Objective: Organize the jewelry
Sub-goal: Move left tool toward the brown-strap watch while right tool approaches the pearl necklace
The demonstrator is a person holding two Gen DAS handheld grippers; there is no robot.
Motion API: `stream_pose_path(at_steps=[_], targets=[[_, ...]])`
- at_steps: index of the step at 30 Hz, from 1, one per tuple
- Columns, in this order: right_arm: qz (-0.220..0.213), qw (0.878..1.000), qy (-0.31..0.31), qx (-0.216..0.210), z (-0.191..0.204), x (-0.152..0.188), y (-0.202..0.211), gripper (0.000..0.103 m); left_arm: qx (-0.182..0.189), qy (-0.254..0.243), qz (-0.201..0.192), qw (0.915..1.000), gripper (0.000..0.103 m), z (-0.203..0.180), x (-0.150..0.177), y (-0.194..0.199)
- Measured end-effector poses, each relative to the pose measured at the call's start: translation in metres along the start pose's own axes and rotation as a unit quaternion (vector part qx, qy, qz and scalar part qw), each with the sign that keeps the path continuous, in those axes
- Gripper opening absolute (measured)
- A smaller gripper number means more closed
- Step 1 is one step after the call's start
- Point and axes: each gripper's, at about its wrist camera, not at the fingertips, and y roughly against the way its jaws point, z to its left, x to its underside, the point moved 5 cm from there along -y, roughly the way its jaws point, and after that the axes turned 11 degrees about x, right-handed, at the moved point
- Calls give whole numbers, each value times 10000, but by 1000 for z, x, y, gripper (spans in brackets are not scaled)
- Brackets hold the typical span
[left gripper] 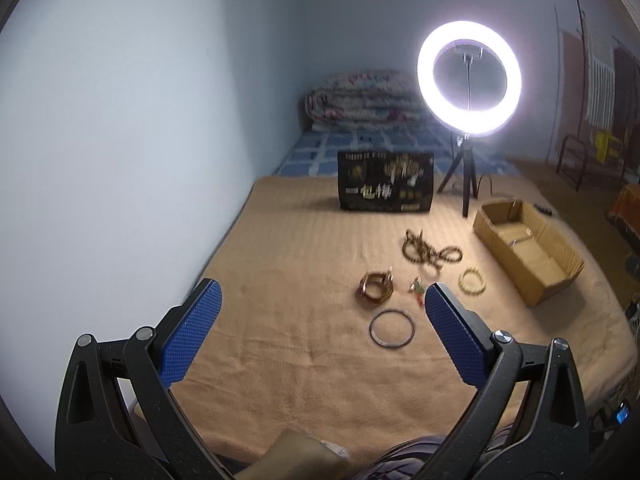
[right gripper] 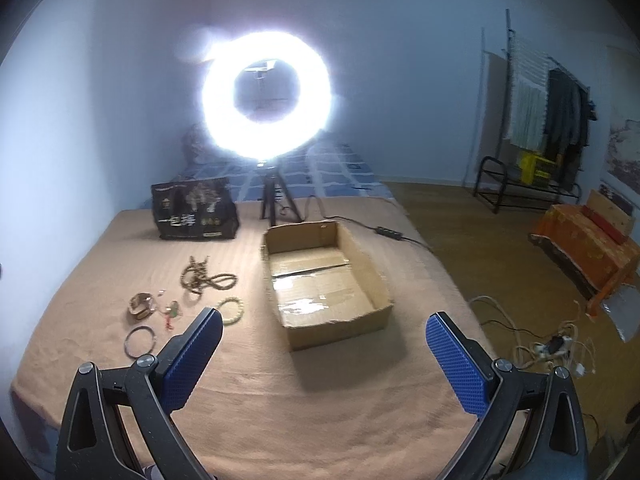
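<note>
Jewelry lies on a tan blanket (left gripper: 288, 272): a dark thin bangle (left gripper: 392, 328), a stack of gold bangles (left gripper: 376, 289), a small red-green charm (left gripper: 417, 288), a yellow bead bracelet (left gripper: 472, 281) and a long brown bead necklace (left gripper: 430, 252). An open cardboard box (left gripper: 528, 252) stands to their right. My left gripper (left gripper: 322, 296) is open and empty, above the blanket short of the jewelry. In the right wrist view my right gripper (right gripper: 324, 326) is open and empty in front of the box (right gripper: 372, 276); the bangle (right gripper: 140, 341), gold bangles (right gripper: 141, 305), bracelet (right gripper: 231, 310) and necklace (right gripper: 204, 276) lie left.
A black printed bag (left gripper: 386, 188) stands at the back of the blanket. A lit ring light on a tripod (left gripper: 468, 76) stands beside it. A folded quilt (left gripper: 360, 100) lies behind. The wall is close on the left. Cables and a power strip (right gripper: 556, 346) lie on the floor at right.
</note>
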Motion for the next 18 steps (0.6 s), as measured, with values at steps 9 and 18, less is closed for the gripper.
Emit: stream_pose_path(at_steps=[9,18], targets=[[93,9968,469,-633,47,-3,-34,103,66,148,433,9989,103,21,15,-56],[484,9877,716,-1304,91,0,-77,103,283,183,738,9967,103,23,19,-118]])
